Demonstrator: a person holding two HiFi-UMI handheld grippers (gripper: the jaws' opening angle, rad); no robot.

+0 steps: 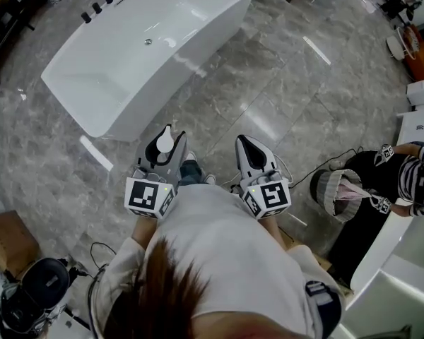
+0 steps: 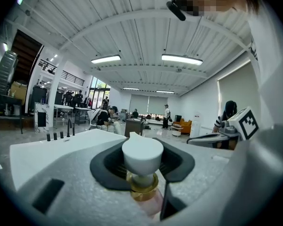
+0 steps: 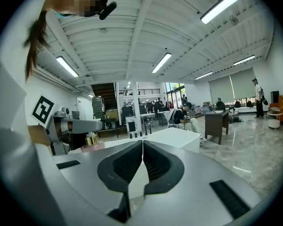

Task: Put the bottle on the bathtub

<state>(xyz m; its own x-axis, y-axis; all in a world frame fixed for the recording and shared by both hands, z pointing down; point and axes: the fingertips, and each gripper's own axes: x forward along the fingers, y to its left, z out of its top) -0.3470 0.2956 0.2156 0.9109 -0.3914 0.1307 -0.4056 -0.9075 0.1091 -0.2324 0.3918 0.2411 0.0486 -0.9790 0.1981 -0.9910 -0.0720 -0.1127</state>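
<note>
The bottle point(image 1: 165, 142), with a white pump cap point(image 2: 142, 154), a gold collar point(image 2: 142, 186) and a pinkish body, stands upright between the jaws of my left gripper point(image 1: 162, 148), which is shut on it. The white bathtub point(image 1: 198, 20) lies ahead and to the left on the grey marble floor, with its near end close to the left gripper. The tub's rim point(image 2: 47, 149) spreads behind the cap in the left gripper view. My right gripper point(image 1: 249, 148) is held beside the left one, shut and empty, its dark pads point(image 3: 153, 164) pressed together. From the right gripper view, the bottle point(image 3: 91, 139) shows at the left.
Black tap fittings point(image 1: 102, 4) stand on the tub's far rim. A person in striped sleeves point(image 1: 381, 182) crouches at the right beside white fixtures point(image 1: 418, 122). A cardboard box point(image 1: 10, 240) and a black device point(image 1: 35, 292) sit at the lower left, with cables on the floor.
</note>
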